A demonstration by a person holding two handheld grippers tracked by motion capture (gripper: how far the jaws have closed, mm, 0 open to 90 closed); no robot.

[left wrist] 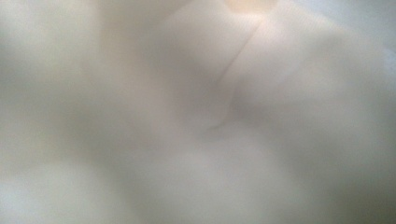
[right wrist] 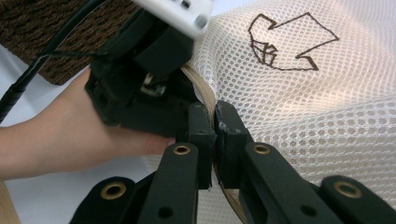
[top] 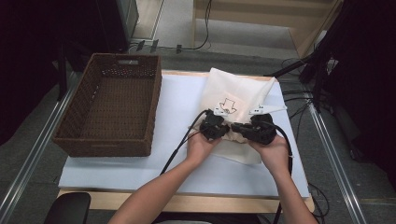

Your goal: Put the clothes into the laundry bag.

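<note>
A white mesh bag [top: 233,91] with a drawn arrow mark lies on the white-covered table [top: 177,100], right of centre. Both hands meet at its near edge. In the right gripper view, my right gripper [right wrist: 215,116] is shut on the bag's beige edge band [right wrist: 203,91], with the mesh bag [right wrist: 303,102] spreading to the right. My left gripper [right wrist: 177,79] sits just beyond it on the same band, held by a hand [right wrist: 60,135]. Blurred white cloth of the bag [left wrist: 196,116] presses close in the left gripper view, hiding the jaws. From above, the left gripper [top: 215,126] and right gripper [top: 243,128] almost touch.
A brown wicker basket [top: 154,100] stands at the table's left, seemingly with nothing in it; its woven wall [right wrist: 42,28] appears behind the left gripper. Black cables trail from both grippers toward the near edge. A dark chair back [top: 70,207] sits at the bottom left.
</note>
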